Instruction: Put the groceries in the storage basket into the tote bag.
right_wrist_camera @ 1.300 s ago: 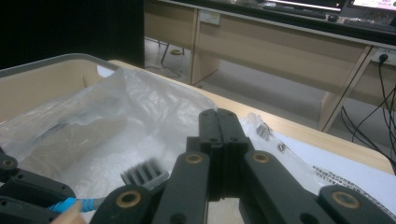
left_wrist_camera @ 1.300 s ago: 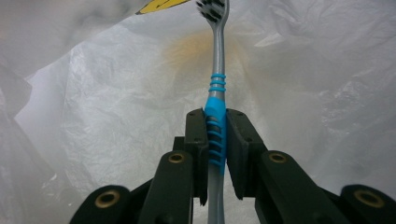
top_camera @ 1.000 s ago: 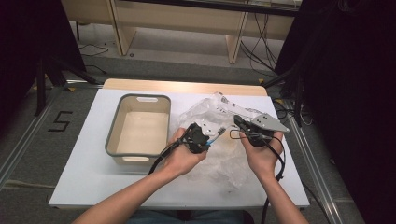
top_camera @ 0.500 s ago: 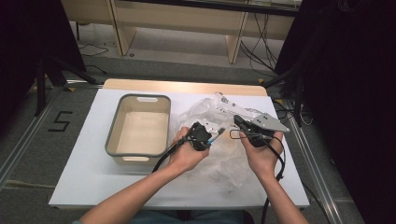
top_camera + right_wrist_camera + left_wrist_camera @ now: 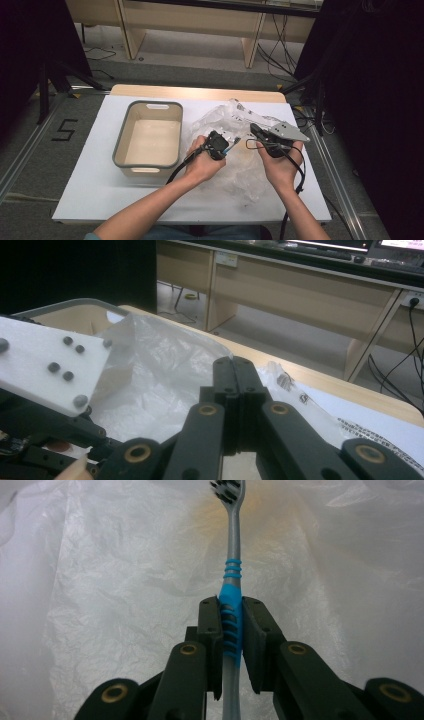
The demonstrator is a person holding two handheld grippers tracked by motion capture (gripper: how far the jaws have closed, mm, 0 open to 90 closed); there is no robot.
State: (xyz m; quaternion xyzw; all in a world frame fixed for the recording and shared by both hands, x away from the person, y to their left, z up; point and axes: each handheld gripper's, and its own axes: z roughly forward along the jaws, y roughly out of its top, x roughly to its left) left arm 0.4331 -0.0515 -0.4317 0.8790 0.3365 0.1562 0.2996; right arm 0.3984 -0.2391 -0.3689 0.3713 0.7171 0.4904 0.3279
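A toothbrush [image 5: 232,570] with a grey and blue handle is clamped between the jaws of my left gripper [image 5: 232,602], bristles pointing away over a crumpled clear plastic bag [image 5: 125,580]. From above, the left gripper [image 5: 220,145] holds the toothbrush [image 5: 232,145] just over the middle of the bag [image 5: 235,172]. My right gripper [image 5: 253,129] is close to its right, above the bag. In the right gripper view its jaws [image 5: 234,362] are pressed together, with the bag's film [image 5: 155,370] meeting the tips on both sides, so it appears pinched.
A beige bin with a grey rim [image 5: 120,150] stands empty left of the bag on the white table [image 5: 85,190]; its rim [image 5: 75,304] also appears beyond the bag. Wooden desk legs and cables lie past the table's far edge.
My left gripper has sunk slightly towards the bag, still with the toothbrush in it. The right gripper has stayed where it was.
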